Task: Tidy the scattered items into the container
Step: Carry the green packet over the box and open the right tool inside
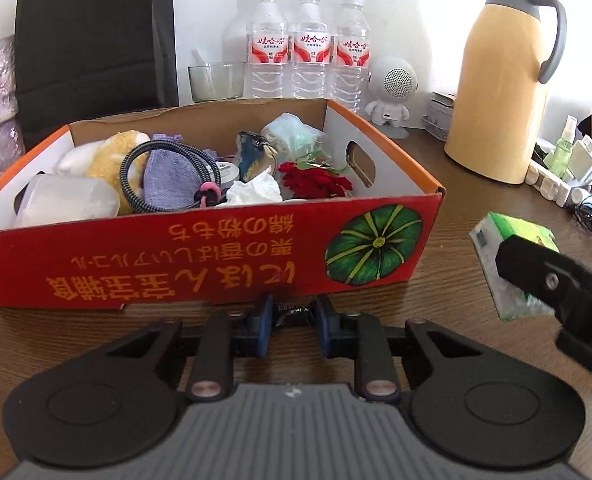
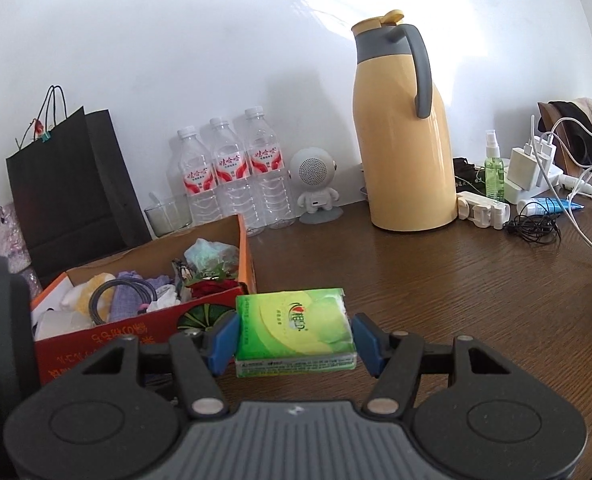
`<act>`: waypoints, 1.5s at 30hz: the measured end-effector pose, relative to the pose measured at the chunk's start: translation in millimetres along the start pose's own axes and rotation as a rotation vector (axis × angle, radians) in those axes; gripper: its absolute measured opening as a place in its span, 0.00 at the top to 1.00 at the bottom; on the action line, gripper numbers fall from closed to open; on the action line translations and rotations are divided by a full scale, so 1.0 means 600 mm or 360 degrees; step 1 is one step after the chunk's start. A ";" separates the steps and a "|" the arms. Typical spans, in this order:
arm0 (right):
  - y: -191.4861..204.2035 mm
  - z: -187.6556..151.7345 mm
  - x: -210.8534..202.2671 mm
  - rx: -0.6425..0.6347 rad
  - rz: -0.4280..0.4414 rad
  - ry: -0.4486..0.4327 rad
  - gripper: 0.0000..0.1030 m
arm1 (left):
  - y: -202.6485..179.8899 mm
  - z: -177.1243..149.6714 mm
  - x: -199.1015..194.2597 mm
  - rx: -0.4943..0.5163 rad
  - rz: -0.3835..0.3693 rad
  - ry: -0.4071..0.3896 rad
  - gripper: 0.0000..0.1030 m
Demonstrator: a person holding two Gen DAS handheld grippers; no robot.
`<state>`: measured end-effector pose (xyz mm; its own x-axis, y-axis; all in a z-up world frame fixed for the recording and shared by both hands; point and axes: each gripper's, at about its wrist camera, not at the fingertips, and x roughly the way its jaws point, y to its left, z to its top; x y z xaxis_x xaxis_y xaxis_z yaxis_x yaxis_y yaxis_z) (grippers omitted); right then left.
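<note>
Tissue pack (image 2: 296,330), green wrapper with small red logo, sits centre frame clamped between blue pads (image 2: 224,340) of right gripper (image 2: 296,340), just right of box corner. Left gripper (image 1: 291,316), bottom centre, nearly closed on small dark wrapped item (image 1: 291,314), touching front wall of the orange box (image 1: 199,256); upside-down Japanese print and green pumpkin there. Box holds cable, plush, rose. Bare wood table (image 2: 436,280) right. Behind: three red-labelled water bottles (image 1: 308,48), yellow thermos (image 2: 404,132).

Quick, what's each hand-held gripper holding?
Left hand-held gripper: shut on a small dark wrapper.
Right hand-held gripper: shut on the green tissue pack.
</note>
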<state>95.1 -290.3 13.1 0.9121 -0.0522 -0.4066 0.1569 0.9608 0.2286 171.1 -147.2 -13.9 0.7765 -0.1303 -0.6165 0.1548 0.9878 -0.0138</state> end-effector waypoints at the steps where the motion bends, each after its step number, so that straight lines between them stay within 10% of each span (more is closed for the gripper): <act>1: 0.001 -0.001 0.001 -0.0007 -0.0003 0.0002 0.41 | 0.003 -0.003 -0.005 0.0011 -0.0002 -0.0005 0.79; 13: 0.076 -0.031 -0.011 -0.0314 0.0197 0.0032 0.42 | 0.110 -0.065 -0.177 -0.0080 0.0147 -0.0338 0.80; 24: 0.180 -0.035 -0.178 -0.0544 0.0394 -0.0399 0.42 | 0.149 -0.109 -0.328 -0.0052 0.0406 -0.0770 0.80; 37: 0.121 -0.139 -0.351 -0.0542 0.0426 -0.0561 0.42 | 0.134 -0.273 -0.477 -0.0112 0.0442 -0.1013 0.79; 45: 0.095 -0.157 -0.396 -0.0507 0.0400 -0.0585 0.42 | 0.127 -0.268 -0.504 -0.0076 0.0442 -0.1122 0.79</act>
<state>-148.5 -197.4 39.4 0.9879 0.1528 -0.0253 -0.1534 0.9879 -0.0239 -150.1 -19.1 44.6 0.9921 0.1161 0.0465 -0.1173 0.9928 0.0246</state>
